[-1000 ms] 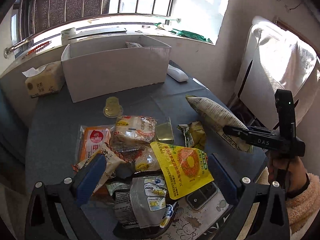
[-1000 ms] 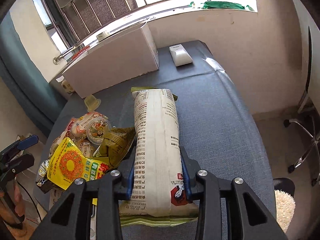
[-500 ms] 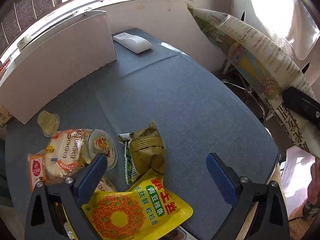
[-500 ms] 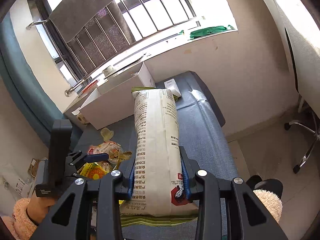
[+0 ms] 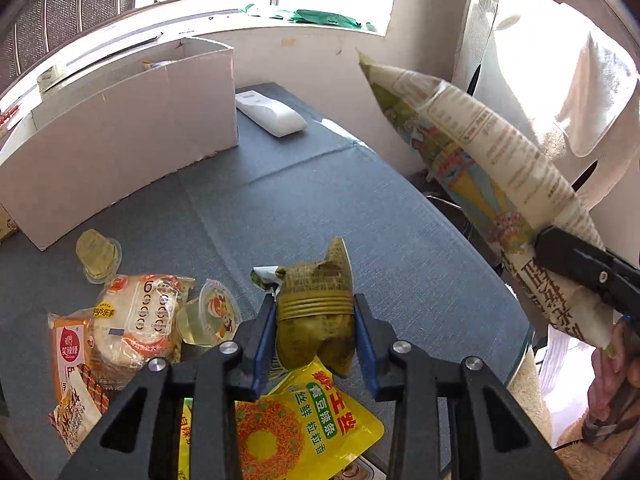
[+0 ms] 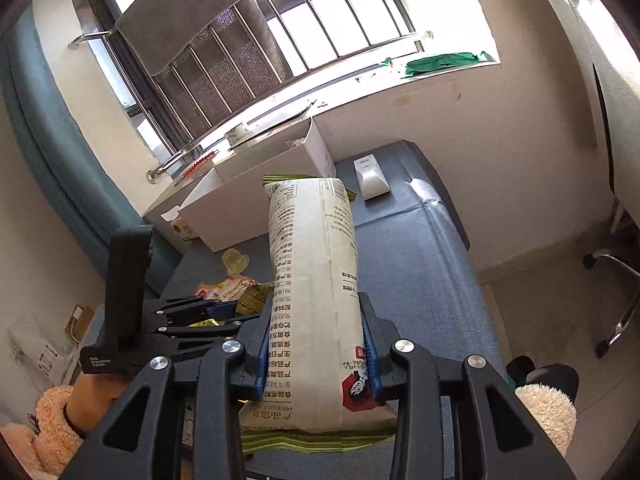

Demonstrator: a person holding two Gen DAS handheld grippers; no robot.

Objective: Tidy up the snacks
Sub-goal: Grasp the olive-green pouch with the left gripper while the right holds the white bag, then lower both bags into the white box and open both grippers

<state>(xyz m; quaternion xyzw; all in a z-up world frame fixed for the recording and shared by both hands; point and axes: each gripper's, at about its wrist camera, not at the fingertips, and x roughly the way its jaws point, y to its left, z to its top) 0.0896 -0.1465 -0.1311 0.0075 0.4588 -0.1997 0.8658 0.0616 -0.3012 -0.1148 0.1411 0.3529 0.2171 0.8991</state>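
Left tongs (image 5: 315, 322) now pinch olive packet (image 5: 316, 312), its bottom hidden.

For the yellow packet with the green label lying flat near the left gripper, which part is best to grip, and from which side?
Probably the yellow packet's free right edge, approached from the bare cloth side: it lies flat, and its other end sits under the left gripper and olive snack bag.
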